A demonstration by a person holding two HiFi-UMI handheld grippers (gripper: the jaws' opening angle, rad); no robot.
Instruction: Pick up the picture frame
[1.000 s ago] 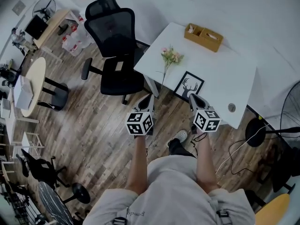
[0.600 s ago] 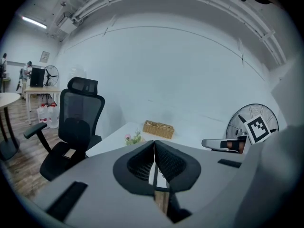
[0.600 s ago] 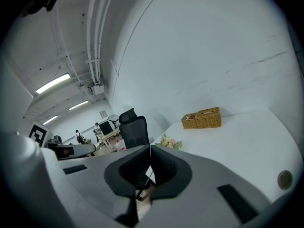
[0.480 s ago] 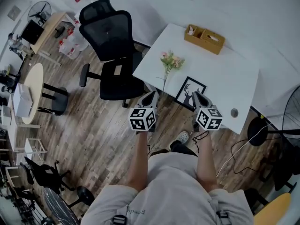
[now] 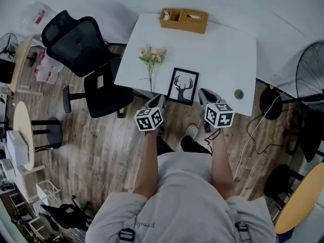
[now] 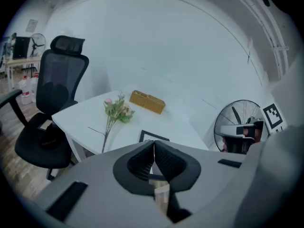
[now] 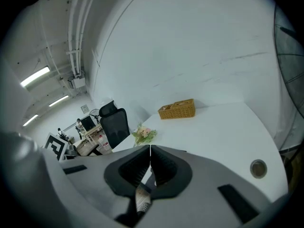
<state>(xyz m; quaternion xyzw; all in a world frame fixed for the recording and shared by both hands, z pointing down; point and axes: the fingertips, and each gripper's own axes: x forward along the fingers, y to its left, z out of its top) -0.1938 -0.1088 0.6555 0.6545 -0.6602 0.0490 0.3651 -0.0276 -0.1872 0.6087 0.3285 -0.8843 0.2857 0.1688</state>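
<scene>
The picture frame point(image 5: 183, 86), black-rimmed with a deer silhouette, lies flat near the front edge of the white table point(image 5: 223, 54). My left gripper point(image 5: 157, 100) hovers by the table edge just left of the frame's near corner, jaws shut and empty. My right gripper point(image 5: 202, 93) sits just right of the frame's other near corner, also shut and empty. In the left gripper view the frame's point(image 6: 153, 136) far rim peeks above the closed left gripper point(image 6: 154, 144). The right gripper point(image 7: 150, 149) shows its pads pressed together.
A pink flower sprig point(image 5: 150, 58) lies left of the frame. A wicker basket point(image 5: 184, 20) stands at the table's back edge, and a round cable port point(image 5: 238, 93) sits at the front right. A black office chair point(image 5: 83, 59) is left of the table, a floor fan point(image 5: 309, 70) right.
Both grippers have come down and forward to the table's front edge and now flank the frame. The head view has shifted, so the table sits higher and more central. Jaws stayed shut.
</scene>
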